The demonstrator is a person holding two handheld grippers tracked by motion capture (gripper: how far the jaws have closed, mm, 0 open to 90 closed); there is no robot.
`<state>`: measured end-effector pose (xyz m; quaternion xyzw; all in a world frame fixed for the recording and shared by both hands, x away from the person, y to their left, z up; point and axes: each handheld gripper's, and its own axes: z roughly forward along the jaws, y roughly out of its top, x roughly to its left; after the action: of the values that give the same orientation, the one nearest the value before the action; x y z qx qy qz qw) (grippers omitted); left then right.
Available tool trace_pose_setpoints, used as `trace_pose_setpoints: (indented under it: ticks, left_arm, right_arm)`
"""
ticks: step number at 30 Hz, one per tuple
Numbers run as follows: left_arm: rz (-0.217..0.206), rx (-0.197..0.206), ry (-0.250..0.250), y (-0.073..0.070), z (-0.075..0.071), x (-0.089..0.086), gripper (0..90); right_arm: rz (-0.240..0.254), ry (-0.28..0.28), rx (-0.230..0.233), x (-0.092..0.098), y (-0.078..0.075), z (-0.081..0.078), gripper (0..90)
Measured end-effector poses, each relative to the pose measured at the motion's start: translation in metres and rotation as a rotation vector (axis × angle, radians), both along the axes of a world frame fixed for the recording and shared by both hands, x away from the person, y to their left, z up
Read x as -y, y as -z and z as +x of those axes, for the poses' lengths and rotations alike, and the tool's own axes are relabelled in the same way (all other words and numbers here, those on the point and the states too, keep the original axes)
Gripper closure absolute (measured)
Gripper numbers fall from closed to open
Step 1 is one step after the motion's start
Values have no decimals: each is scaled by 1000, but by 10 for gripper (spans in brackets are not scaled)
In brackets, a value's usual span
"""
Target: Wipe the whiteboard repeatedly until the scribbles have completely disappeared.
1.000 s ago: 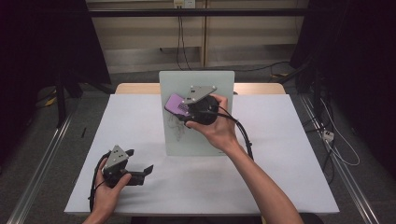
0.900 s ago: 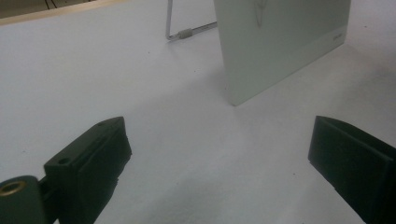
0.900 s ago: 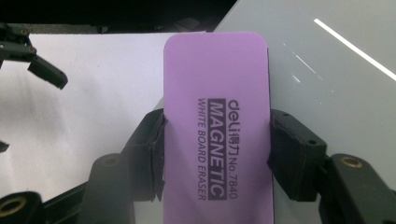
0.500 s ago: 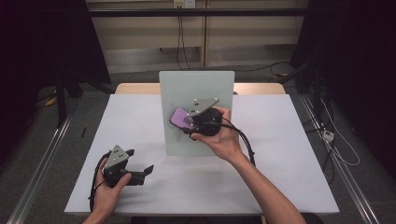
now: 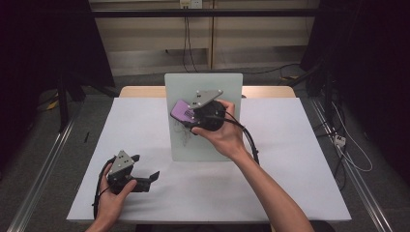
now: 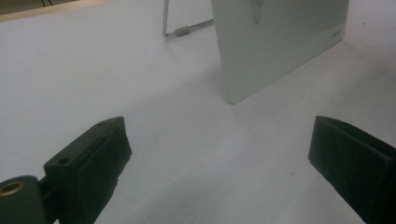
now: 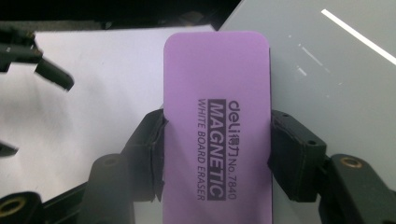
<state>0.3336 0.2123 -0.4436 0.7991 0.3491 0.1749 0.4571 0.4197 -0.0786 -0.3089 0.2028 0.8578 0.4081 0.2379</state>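
A small whiteboard (image 5: 212, 87) stands upright at the middle of the white table, propped on a wire stand (image 6: 187, 30); faint pen marks (image 5: 183, 134) show on its lower left. My right gripper (image 5: 186, 116) is shut on a purple whiteboard eraser (image 5: 181, 111) and holds it against the board's left half. In the right gripper view both jaws clamp the long sides of the eraser (image 7: 217, 116), which lies on the board (image 7: 327, 70). My left gripper (image 5: 142, 171) rests open on the table at the near left, jaws apart with nothing between its fingers (image 6: 93, 158).
The white table (image 5: 300, 145) has free room on both sides of the board. A black cable (image 5: 249, 140) trails from the right gripper along the forearm. Dark floor, rails and loose cables surround the table.
The right gripper with the eraser moved down the board and then back up and a little left. The left gripper has stayed put.
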Motion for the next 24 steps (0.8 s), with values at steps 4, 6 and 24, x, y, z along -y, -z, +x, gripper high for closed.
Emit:
trace_pose_setpoints:
  ticks: [4, 6, 24]
  left_arm:
    - [-1, -1, 1, 0, 0, 0, 49]
    - [3, 1, 3, 0, 0, 1, 49]
    - [0, 0, -1, 0, 0, 1, 49]
  right_arm:
    - [11, 7, 15, -4, -2, 2, 418]
    - [7, 2, 9, -6, 3, 0, 419]
    - [-62, -45, -51, -15, 38, -10, 418]
